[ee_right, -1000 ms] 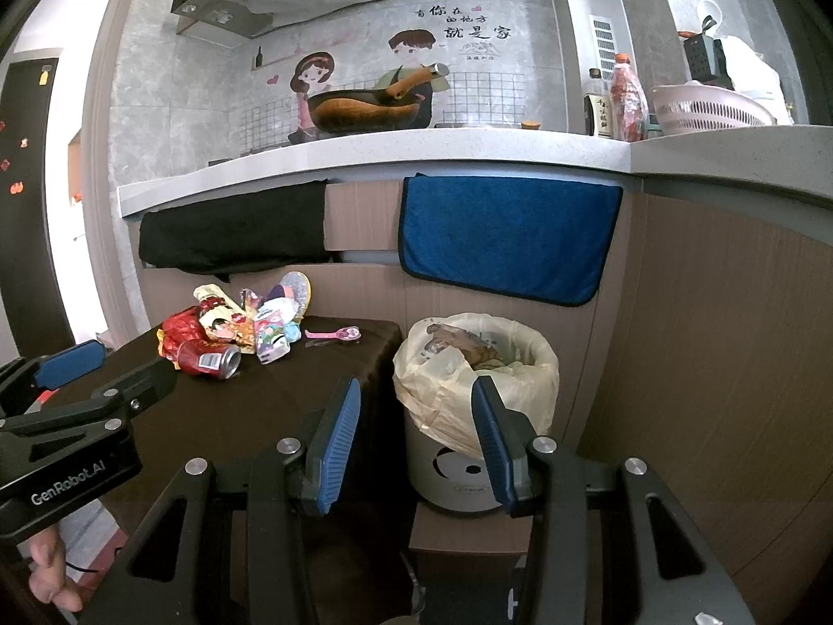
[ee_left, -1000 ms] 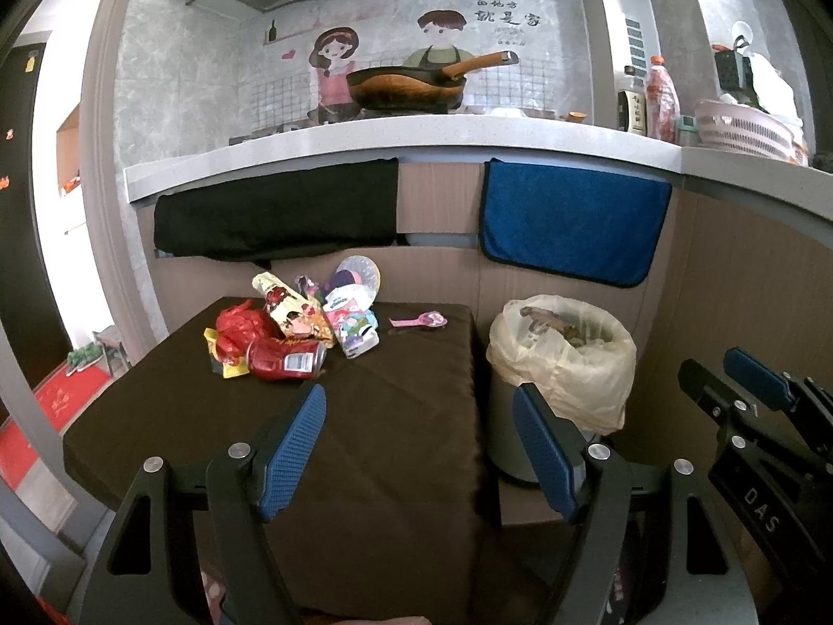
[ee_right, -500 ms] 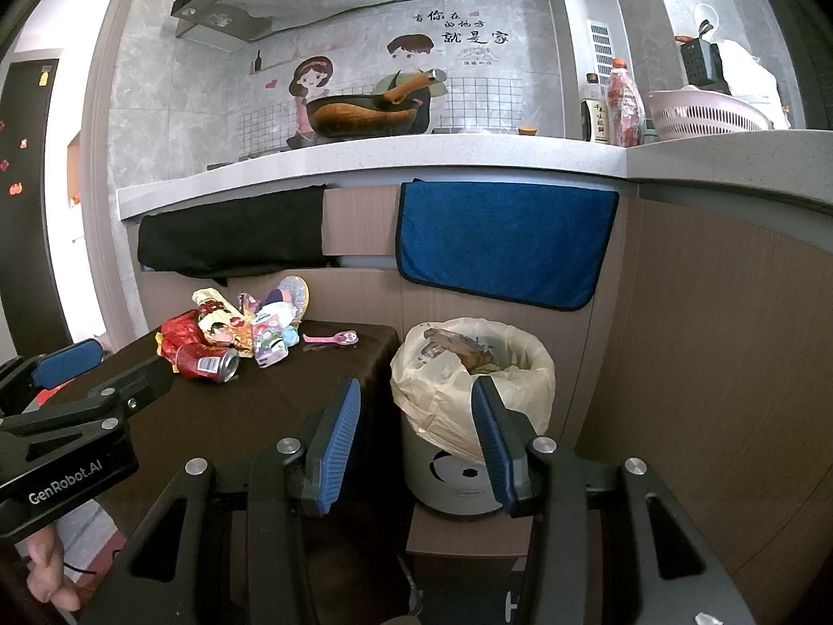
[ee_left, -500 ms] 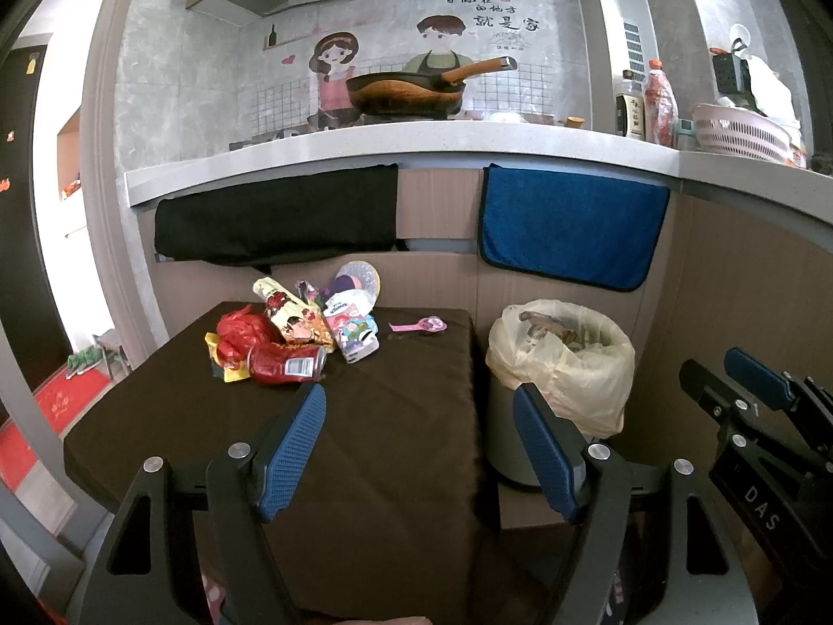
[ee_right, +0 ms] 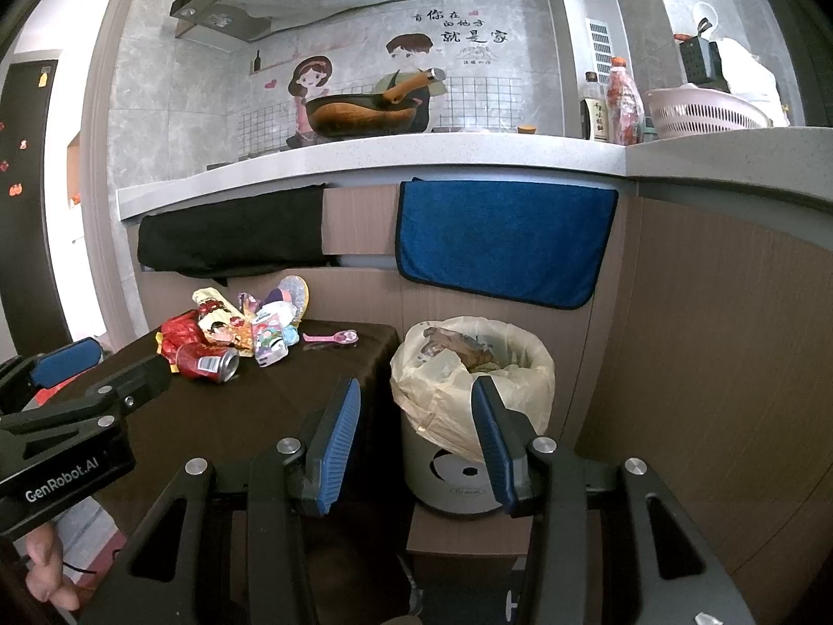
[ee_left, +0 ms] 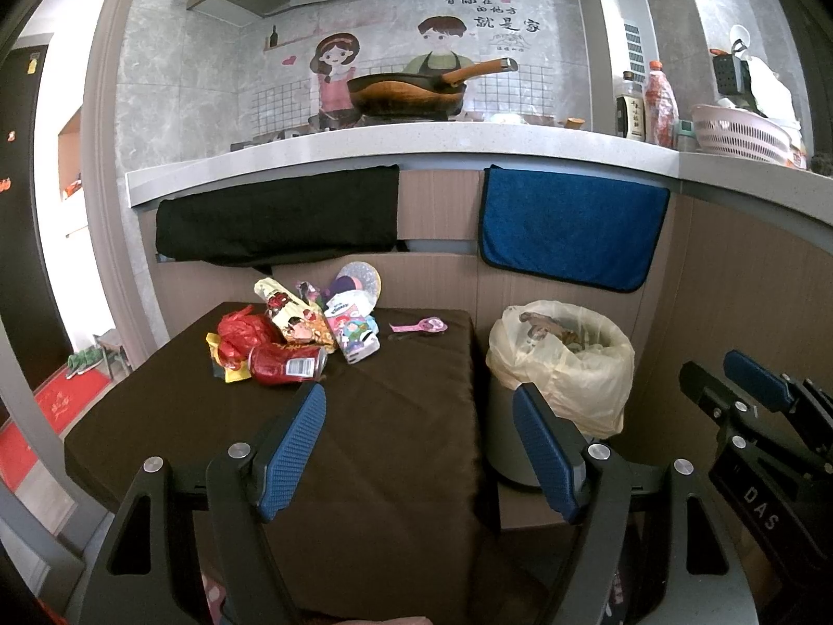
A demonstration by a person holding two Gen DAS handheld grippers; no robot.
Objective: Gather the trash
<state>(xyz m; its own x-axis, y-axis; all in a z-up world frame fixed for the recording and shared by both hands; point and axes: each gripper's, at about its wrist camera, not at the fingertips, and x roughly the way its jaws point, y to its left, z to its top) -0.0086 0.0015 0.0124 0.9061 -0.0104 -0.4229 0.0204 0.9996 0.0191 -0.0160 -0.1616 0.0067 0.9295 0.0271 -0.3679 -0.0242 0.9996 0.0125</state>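
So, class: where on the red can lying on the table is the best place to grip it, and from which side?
Grip the red can across the middle of its round body, coming from above, because it lies on its side on the table with wrappers crowding behind.

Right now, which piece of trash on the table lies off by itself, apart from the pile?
The pink spoon. It lies alone on the brown table, toward the bin, while the red can and the wrappers are heaped together.

Even daylight from left, sharp focus, heavy fisheye bending, black vignette corners.
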